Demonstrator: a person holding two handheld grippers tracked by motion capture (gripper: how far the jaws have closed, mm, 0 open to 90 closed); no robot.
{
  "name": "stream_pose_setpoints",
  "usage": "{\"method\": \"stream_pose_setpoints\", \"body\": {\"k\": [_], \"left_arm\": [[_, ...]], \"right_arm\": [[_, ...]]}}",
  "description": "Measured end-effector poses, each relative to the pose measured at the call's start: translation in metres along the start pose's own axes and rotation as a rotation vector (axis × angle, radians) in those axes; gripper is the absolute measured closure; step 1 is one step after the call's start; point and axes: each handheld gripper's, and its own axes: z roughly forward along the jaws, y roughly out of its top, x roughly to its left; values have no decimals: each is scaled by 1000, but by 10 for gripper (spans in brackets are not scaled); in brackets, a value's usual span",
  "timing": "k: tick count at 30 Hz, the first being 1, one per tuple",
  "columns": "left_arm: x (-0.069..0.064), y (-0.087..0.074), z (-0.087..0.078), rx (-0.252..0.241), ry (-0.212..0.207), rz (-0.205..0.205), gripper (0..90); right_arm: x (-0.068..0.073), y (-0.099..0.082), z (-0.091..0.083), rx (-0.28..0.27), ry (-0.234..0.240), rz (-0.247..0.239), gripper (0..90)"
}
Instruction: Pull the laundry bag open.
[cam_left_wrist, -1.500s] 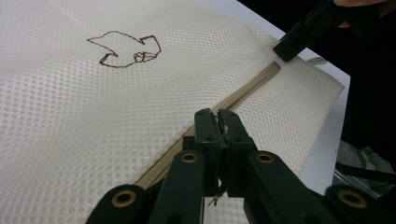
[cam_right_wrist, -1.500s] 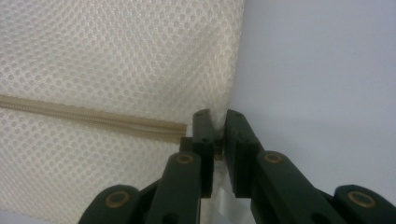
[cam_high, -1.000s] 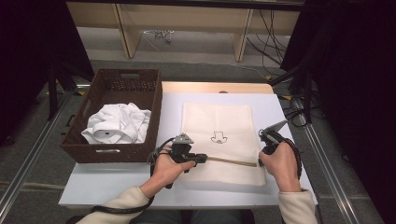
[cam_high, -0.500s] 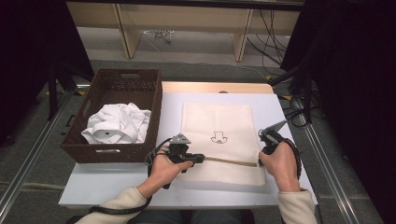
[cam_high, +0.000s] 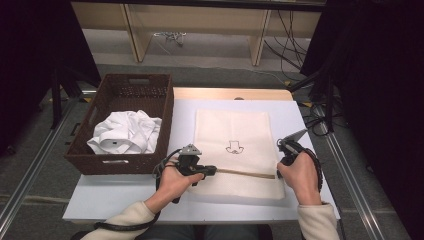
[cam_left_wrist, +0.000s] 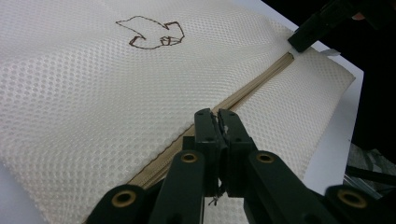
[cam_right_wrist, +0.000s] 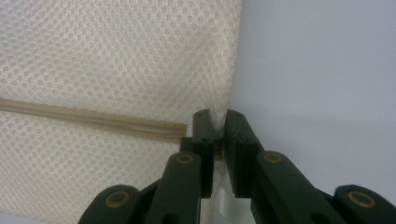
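nothing has moved since the earlier frames: both hands and the mesh laundry bag (cam_high: 235, 145) sit where they were. bag lies flat on the white worktop (cam_high: 125, 195), right of the wicker basket (cam_high: 95, 160) holding a white shirt (cam_high: 127, 132). left gripper (cam_high: 212, 170) fingers closed on the zipper pull; left gripper view (cam_left_wrist: 219, 123) shows the tan zipper (cam_left_wrist: 261, 79) running away to the other gripper. right gripper (cam_high: 281, 161) fingers pinched on the bag's edge by the zipper end, clear in the right gripper view (cam_right_wrist: 218, 126). high view shows the embroidered mark (cam_high: 234, 148).
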Motion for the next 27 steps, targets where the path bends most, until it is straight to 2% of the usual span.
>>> {"method": "stream_pose_setpoints", "body": {"k": [1, 2, 3, 4, 6, 9, 13, 20, 23, 27], "left_arm": [[0, 0, 0, -2, 0, -4, 867], [0, 0, 0, -3, 1, -3, 867], [1, 0, -1, -2, 2, 1, 867], [1, 0, -1, -3, -1, -1, 868], [1, -2, 0, -4, 8, -7, 868], [1, -3, -1, 0, 3, -6, 868], [3, -5, -1, 5, 3, -11, 867], [5, -7, -3, 3, 2, -9, 868], [7, -9, -6, 4, 14, -5, 868], [7, -10, -6, -6, 18, -25, 867]], "right_arm": [[0, 0, 0, 1, 1, 0, 843], [-3, 1, 1, -6, 9, -38, 843], [-3, 1, 2, -5, 8, -41, 843], [-2, 1, 2, -2, 4, -24, 843], [-3, 1, 2, -5, 4, -42, 843], [-2, 1, 2, 5, 2, -22, 843], [-4, 1, 3, -6, 2, -54, 843], [-3, 1, 4, 5, 0, -33, 843], [-3, 1, 4, 1, -3, -29, 843], [-3, 1, 5, -1, -1, -29, 843]]}}
